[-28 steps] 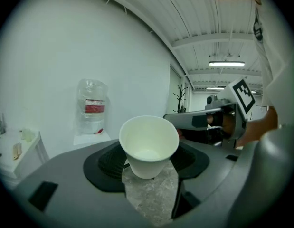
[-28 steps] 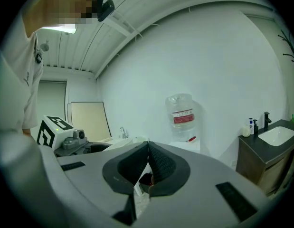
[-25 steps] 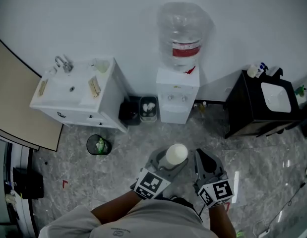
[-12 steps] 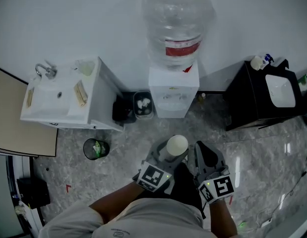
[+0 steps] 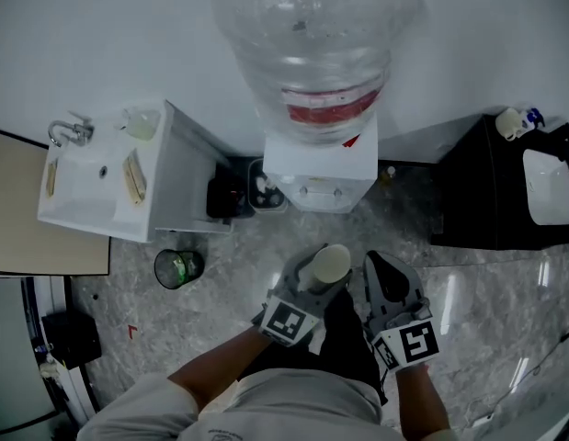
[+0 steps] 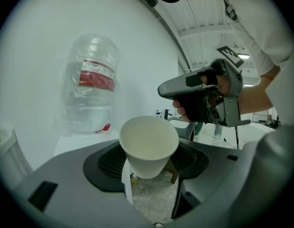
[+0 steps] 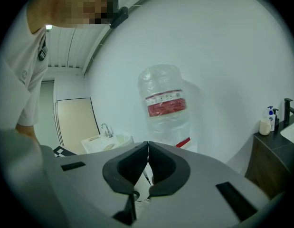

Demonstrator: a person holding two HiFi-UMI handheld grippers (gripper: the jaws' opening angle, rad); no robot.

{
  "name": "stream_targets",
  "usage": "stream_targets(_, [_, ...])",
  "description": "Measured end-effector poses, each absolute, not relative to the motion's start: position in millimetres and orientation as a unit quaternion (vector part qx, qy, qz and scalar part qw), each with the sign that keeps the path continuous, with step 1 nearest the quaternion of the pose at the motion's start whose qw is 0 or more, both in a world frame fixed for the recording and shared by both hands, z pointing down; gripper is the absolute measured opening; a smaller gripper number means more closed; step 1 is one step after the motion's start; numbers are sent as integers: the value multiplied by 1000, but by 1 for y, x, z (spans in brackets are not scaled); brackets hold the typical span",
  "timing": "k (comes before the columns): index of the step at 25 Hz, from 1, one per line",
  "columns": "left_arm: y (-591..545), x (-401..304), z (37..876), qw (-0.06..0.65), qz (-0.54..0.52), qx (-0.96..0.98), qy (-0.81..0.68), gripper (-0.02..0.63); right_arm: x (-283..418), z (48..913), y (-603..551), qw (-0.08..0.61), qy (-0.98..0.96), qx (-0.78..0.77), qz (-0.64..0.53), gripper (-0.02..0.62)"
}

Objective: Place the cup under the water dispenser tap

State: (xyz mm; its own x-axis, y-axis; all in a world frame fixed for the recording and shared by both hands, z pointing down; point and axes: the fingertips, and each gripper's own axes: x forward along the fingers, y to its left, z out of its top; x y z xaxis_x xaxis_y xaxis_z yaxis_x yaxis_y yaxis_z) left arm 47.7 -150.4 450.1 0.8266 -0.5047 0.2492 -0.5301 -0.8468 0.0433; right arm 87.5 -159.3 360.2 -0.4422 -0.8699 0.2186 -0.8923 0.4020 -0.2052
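A person (image 5: 266, 407) is seen from above, with both forearms reaching forward, each hand holding a grey tool topped by a cube with a square black-and-white marker.

The left claw (image 5: 313, 278) pinches a white paper cup (image 6: 147, 144) between its two dark pads. The cup is gripped low on its sides, with its open mouth tipped a little toward the left gripper view's camera. The inside looks plain white.

Just beside it, the right claw (image 7: 148, 167) has its pads pressed together with nothing between them. It is level with the left claw and apart from the cup.

Below both tools is a grey marbled floor (image 5: 220, 274). The cup hangs over this floor, in front of the water dispenser (image 5: 321, 177) and short of it, not touching it.

The water dispenser is a white box standing against a white wall (image 5: 128, 35). It carries a large clear bottle (image 5: 312, 44) with a red label, set neck down. The taps on its front are too small to make out clearly.

To the left of the dispenser, a small bin (image 5: 266, 191) sits against its side. Farther left is a white sink cabinet (image 5: 100, 177) with a metal tap (image 5: 68, 131). A round dark bin (image 5: 178, 267) stands on the floor in front of that cabinet.

To the right of the dispenser stands a black cabinet (image 5: 505, 191) holding a white basin (image 5: 551, 186).
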Motion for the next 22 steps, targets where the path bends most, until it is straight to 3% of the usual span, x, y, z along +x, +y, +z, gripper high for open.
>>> stream_targets(5, [-184,52,511,67,128,948,-282,281,100,389,-200,45,-843,517,142,15])
stream_targets(22, [-286,73,839,67,192,928,-313,281,118,586,-224,44,-813,552,180,15])
